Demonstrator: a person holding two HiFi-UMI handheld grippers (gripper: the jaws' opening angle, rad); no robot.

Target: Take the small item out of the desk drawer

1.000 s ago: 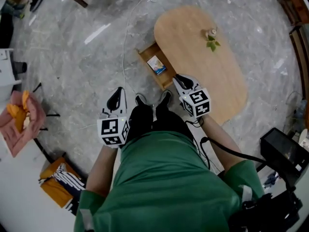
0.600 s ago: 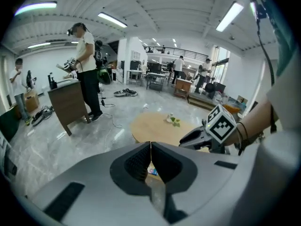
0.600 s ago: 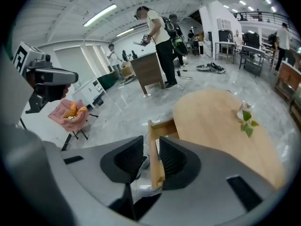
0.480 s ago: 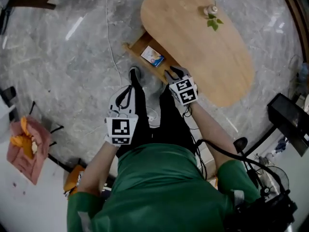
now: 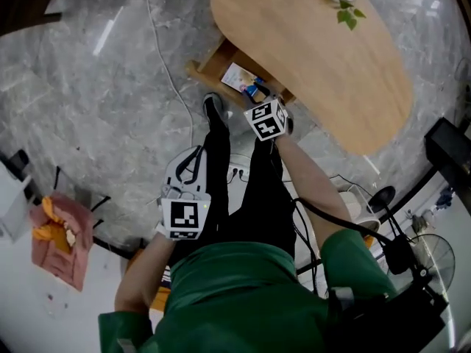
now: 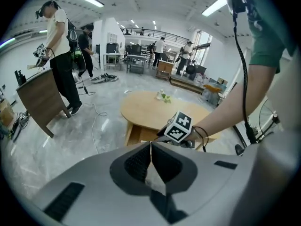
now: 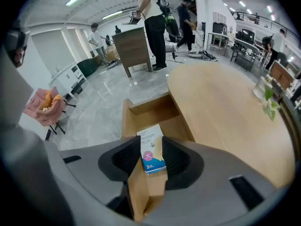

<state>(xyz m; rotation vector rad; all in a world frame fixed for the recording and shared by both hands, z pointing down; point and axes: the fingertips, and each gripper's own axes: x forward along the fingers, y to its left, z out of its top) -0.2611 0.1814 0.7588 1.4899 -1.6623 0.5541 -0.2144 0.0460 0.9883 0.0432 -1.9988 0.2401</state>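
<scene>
Wood-coloured drawer (image 5: pixel 218 63) already pulled out from under the bench (image 5: pixel 324 57) in the head view, so the opening step looks done. Holds the small item (image 5: pixel 239 78), a white-and-blue box, flat on its floor and not yet lifted. Right hand-held gripper (image 5: pixel 256 94) reaching down at the drawer's near edge, just beside the box; contact hard to judge from up here, probably none. Left hand-held gripper (image 5: pixel 193 154) low beside the person's leg (image 5: pixel 221 168), well apart from the drawer.

Left gripper view: jaws pressed together, nothing between them. Beyond them, the marker cube (image 6: pixel 178 126) of the right hand-held gripper, in front of the open drawer. No part in the pick, by the look of it.

Right gripper view: jaws spread, having just been opening. Box framed in the gap between them, pads clear of it, no pinch. Box resting in the drawer, its blue end towards the jaws. Wooden edge of the drawer close under the jaws.

Judged progress: drawer open, approach nearly finished, grasp not made. Left to do: lower the spread jaws round the box, close on it, lift it clear of the drawer.
</scene>
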